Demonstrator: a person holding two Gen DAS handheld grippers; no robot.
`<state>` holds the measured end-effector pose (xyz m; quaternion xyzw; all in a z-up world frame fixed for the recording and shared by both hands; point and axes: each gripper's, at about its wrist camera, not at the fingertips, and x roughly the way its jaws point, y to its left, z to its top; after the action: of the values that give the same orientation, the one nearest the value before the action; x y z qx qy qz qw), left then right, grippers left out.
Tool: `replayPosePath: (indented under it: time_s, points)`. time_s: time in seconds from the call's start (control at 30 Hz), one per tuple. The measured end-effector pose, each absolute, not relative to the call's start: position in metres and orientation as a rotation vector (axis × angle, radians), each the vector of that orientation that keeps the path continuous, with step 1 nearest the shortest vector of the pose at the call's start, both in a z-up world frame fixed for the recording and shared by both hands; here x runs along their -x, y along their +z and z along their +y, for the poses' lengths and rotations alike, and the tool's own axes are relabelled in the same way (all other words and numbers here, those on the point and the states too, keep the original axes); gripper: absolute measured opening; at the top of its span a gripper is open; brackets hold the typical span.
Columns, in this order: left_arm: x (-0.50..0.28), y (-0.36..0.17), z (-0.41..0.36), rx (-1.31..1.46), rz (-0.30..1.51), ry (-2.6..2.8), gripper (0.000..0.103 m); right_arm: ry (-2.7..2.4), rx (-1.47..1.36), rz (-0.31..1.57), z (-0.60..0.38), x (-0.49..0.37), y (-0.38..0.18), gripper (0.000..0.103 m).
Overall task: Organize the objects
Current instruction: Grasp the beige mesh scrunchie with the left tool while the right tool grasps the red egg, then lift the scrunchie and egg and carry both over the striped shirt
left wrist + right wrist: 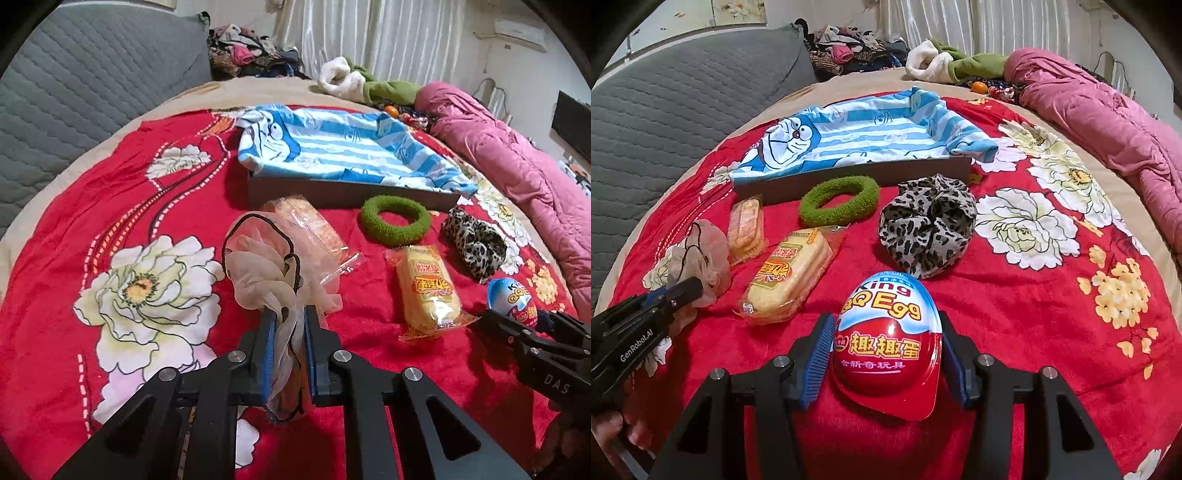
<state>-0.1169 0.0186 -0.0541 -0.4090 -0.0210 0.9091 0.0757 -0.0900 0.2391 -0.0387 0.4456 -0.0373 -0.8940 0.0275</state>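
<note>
Clamping down on a sheer beige hair tie (266,280) with a thin black cord, left hand-held gripper (288,314) shut tight, blue pads pinching the gauzy fabric just above the red flowered bedspread (74,229). Gripping a red, white and blue toy egg (886,347) at its two sides, right hand-held gripper (886,354) partly open around it, blue pads pressing on the shell, egg resting on the bedspread. Lying just beyond, between the two tools, a yellow cake in a clear wrapper (790,273), printed side up. Sitting beside it toward the left, partly behind the bunched hair tie, a second wrapped snack (746,225) of orange-brown biscuits. Resting a little farther out, a fuzzy green ring-shaped scrunchie (838,201) and, near it on the right, a leopard-print scrunchie (927,225), the two apart. Standing behind them, a low brown box (886,171) lined with a blue-and-white striped cartoon cloth (857,129) draping over its rim, inside holding nothing visible. Piling up at the far edge of the bed, a pink quilt (1108,122) on the right, a green and white garment (945,62) in the middle, and a grey quilted headboard (683,110) on the left.
</note>
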Motion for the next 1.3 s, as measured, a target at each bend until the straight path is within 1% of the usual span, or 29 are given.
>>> replayPosePath:
  time_s: [0.47, 0.77, 1.3]
  points:
    - [0.102, -0.035, 0.014, 1.155, -0.079, 2.759, 0.014, -2.775, -1.322, -0.093, 0.231, 0.076, -0.024, 0.054]
    - [0.088, -0.023, 0.014, 1.107, -0.090, 2.775, 0.014, -2.787, -1.255, -0.083, 0.225, 0.065, -0.005, 0.054]
    - [0.078, -0.005, 0.017, 1.086, -0.115, 2.792, 0.014, -2.801, -1.175, -0.064, 0.221, 0.057, 0.019, 0.054]
